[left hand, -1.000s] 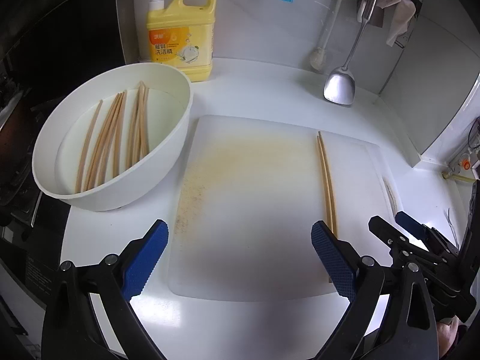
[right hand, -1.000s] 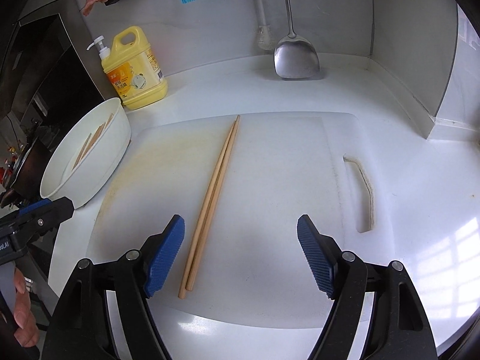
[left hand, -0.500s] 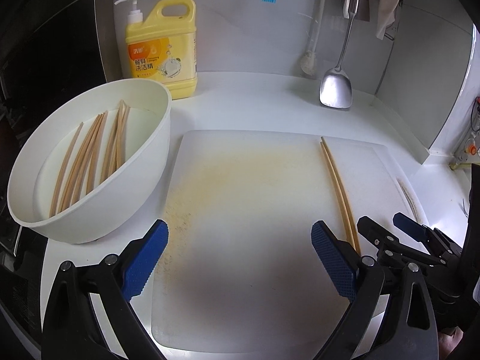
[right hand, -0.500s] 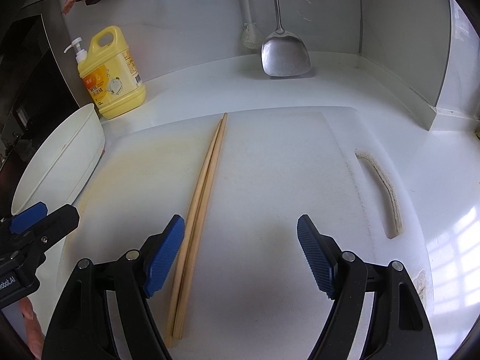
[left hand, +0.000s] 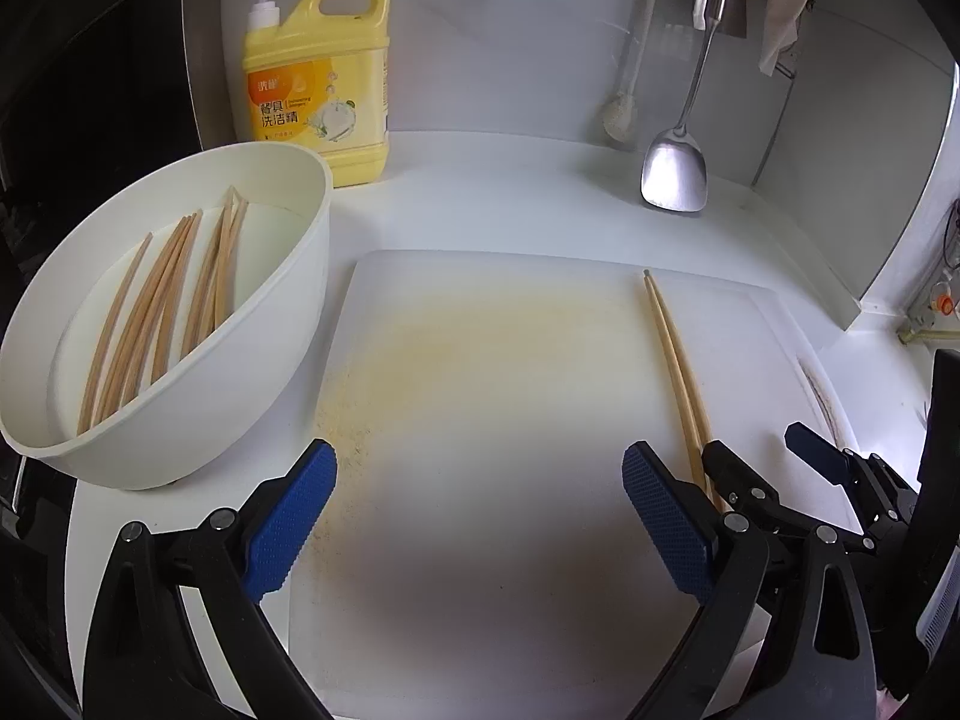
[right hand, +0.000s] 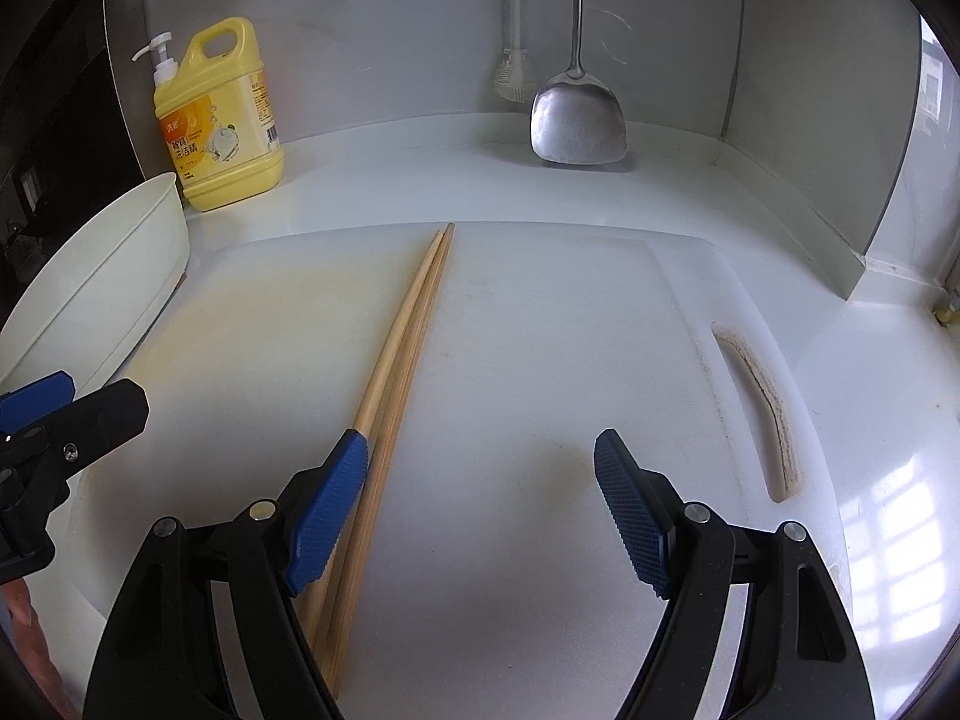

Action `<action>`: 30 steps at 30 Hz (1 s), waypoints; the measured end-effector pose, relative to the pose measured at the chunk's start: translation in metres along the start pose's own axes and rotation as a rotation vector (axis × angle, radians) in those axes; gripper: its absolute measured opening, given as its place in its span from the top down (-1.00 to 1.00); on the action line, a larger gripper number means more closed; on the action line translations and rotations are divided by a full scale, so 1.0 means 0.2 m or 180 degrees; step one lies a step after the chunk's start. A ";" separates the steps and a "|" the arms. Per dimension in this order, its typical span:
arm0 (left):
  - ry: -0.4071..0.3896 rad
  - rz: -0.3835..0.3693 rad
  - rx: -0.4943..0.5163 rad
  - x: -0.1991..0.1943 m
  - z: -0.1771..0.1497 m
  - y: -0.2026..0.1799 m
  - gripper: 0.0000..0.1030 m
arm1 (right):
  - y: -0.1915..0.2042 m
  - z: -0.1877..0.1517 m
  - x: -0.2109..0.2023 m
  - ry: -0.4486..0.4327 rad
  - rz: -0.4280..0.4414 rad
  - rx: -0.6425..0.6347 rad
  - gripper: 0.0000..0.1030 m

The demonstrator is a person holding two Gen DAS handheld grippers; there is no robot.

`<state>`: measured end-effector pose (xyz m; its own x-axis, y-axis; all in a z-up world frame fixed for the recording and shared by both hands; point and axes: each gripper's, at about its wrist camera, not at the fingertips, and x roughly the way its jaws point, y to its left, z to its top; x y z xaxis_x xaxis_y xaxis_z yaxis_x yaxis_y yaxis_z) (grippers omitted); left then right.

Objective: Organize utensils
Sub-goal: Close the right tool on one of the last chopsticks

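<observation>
chopsticks (right hand: 408,330): bare matt wood
board (left hand: 510,420): white plastic, stained
spatula (right hand: 579,117): dull metal
bowl (left hand: 264,360): smooth plastic

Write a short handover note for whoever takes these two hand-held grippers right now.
Left hand-held gripper: open, empty, over the cutting board.
Right hand-held gripper: open, empty, its left finger beside the pair of chopsticks.
Done: one pair lies side by side on the board.
Left: a batch of loose chopsticks sits in the white bowl, left of the board, not yet laid out.
</observation>
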<state>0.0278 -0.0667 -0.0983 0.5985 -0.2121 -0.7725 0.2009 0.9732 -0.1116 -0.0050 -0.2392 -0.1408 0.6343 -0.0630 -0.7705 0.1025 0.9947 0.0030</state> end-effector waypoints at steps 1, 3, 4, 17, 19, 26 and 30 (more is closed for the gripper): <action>0.0002 -0.0007 -0.0013 0.00 0.00 0.00 -0.83 | 0.01 0.00 0.00 -0.0015 -0.0012 -0.0024 -0.43; 0.0002 0.0000 -0.0028 0.01 0.01 0.00 -0.83 | 0.02 0.00 0.00 -0.0028 0.0026 -0.0062 -0.43; 0.0000 0.0003 -0.0028 0.01 0.01 0.00 -0.83 | 0.03 0.00 0.00 -0.0044 0.0023 -0.0091 -0.42; 0.0074 0.0000 0.0003 0.11 0.04 -0.10 -0.83 | 0.03 0.04 0.03 -0.0098 0.0279 -0.0267 0.87; 0.0105 -0.0020 0.0020 0.13 0.05 -0.12 -0.83 | 0.00 0.04 0.02 -0.0102 0.0255 -0.0233 0.87; 0.0168 -0.0040 0.0115 0.20 0.08 -0.26 -0.84 | -0.17 0.04 0.03 -0.0094 0.0170 -0.0054 0.87; 0.0205 0.0003 0.0191 0.25 0.08 -0.32 -0.84 | -0.26 0.04 0.03 -0.0083 0.0133 0.0026 0.87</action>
<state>0.0575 -0.1414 -0.1198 0.5481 -0.2031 -0.8114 0.2475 0.9660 -0.0746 -0.0001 -0.2919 -0.1408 0.6578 -0.0238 -0.7528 0.0819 0.9958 0.0401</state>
